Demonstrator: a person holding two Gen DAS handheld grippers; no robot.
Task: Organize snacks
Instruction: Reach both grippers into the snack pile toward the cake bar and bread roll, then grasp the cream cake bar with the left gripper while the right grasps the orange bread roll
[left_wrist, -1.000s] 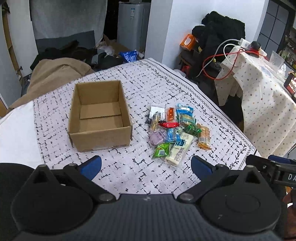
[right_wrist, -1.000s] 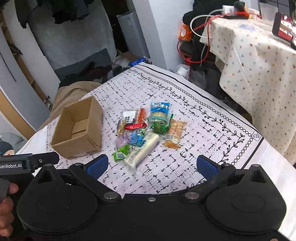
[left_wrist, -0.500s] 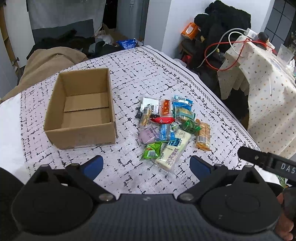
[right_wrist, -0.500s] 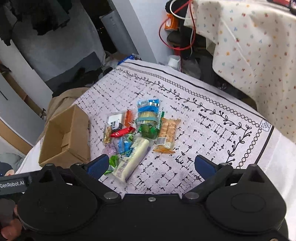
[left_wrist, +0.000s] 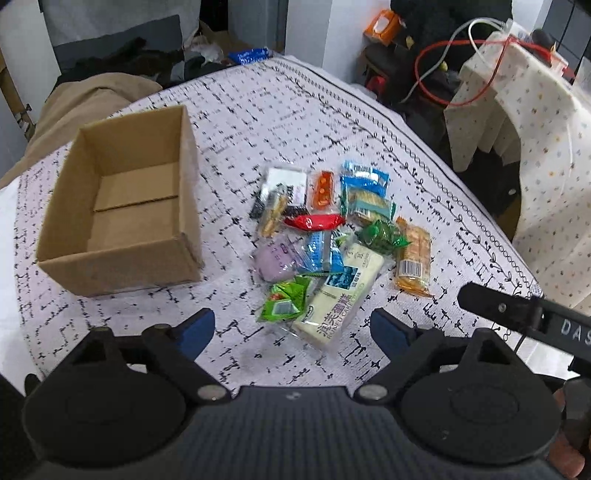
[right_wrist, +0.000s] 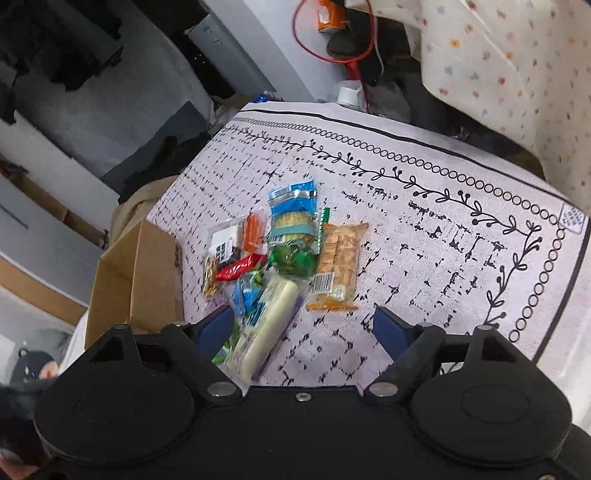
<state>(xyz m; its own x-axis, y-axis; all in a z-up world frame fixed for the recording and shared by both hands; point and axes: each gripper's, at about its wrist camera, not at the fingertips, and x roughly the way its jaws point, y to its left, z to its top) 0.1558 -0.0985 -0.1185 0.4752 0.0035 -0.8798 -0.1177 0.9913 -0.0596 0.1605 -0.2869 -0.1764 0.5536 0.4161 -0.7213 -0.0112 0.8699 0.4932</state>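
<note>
Left wrist view: the box (left_wrist: 122, 206) sits at about 9 o'clock on the cloth (left_wrist: 258, 110), open on top with nothing inside. Well apart from it, near the middle, lies the snack pile (left_wrist: 332, 236). A purple bag (left_wrist: 275, 258) is at the pile's 8 o'clock side, a red pack (left_wrist: 314, 221) in its middle, a blue pack (left_wrist: 364, 182) at 1 o'clock and an orange cracker pack (left_wrist: 413, 258) at 4 o'clock. At 6 o'clock lie a green bag (left_wrist: 286, 302) and a long white bar (left_wrist: 343, 295). The left gripper (left_wrist: 291, 332) hangs just above that end, its jaws spread and closing, gripping nothing.

Right wrist view: the box (right_wrist: 136, 280) is at 9 o'clock, the pile (right_wrist: 284, 254) in the middle. The right gripper (right_wrist: 304, 328) has jaws spread and closing, gripping nothing; the white bar (right_wrist: 273, 317) pokes in by its left finger (right_wrist: 216, 328).
</note>
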